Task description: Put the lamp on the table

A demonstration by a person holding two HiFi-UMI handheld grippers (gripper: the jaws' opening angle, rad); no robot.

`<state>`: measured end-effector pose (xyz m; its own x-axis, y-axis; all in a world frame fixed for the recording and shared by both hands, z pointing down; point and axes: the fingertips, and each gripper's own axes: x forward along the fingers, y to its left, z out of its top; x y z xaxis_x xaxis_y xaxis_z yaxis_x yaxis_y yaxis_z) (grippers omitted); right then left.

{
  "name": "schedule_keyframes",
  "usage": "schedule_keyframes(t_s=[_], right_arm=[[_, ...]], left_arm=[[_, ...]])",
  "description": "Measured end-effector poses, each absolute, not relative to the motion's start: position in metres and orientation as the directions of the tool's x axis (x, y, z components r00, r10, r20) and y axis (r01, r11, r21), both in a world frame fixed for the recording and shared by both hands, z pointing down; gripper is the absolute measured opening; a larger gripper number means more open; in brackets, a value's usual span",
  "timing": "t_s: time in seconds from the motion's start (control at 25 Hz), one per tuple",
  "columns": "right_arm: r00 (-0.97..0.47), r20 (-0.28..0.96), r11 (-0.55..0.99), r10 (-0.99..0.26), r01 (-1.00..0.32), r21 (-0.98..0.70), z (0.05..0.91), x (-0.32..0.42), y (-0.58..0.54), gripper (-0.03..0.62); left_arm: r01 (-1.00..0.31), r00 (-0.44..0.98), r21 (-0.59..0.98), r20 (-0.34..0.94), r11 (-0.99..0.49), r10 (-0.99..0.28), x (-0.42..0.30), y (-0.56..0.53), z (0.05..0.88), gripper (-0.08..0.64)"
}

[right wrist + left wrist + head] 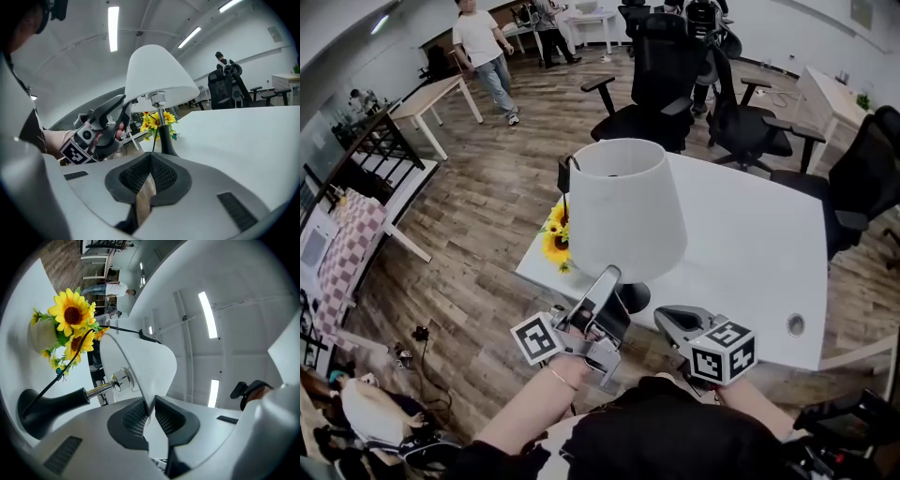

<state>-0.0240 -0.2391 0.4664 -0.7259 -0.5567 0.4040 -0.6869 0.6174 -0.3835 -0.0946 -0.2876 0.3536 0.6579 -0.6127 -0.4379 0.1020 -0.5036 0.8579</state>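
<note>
Gripping lampshade rim with left tool; right tool closed.

Bright, even light comes from ceiling strips, at 1 o'clock in the left gripper view and 11 o'clock in the right. The white lamp and counter nearly wash out, and shadows are faint. Every view bows outward, and the gripper views have black corners.

The lamp has a white shade, chrome stem and black base. The sunflowers are yellow with brown centres. The table is white, the floor brown wood-grain. The left tongs and right tongs are grey, with black-and-white square markers.
</note>
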Motion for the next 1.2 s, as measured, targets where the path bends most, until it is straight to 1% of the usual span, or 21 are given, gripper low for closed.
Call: schedule_keyframes(t_s=[0.2,0.52,0.84,1.2], right_arm=[[-0.678,0.423,0.587,-0.601,-0.734,-0.343,0.466,-0.017,-0.222,0.015],[-0.592,0.429,0.46,-0.682,-0.804,-0.378,0.468,0.012,-0.198,0.015],[-0.565,0.443,0.431,-0.697,-0.823,-0.371,0.474,0.012,-0.169,0.015],[-0.55,0.431,0.402,-0.715,-0.828,-0.39,0.471,0.016,-0.155,0.015]], left_arm=[[0.085,0.657,0.867,-0.42,-0.491,-0.626,-0.098,-0.288,0.354,0.048],[0.07,0.681,0.878,-0.389,-0.474,-0.621,-0.094,-0.275,0.357,0.058],[0.055,0.69,0.883,-0.372,-0.467,-0.621,-0.094,-0.261,0.362,0.064],[0.049,0.714,0.885,-0.355,-0.463,-0.604,-0.091,-0.251,0.365,0.067]])
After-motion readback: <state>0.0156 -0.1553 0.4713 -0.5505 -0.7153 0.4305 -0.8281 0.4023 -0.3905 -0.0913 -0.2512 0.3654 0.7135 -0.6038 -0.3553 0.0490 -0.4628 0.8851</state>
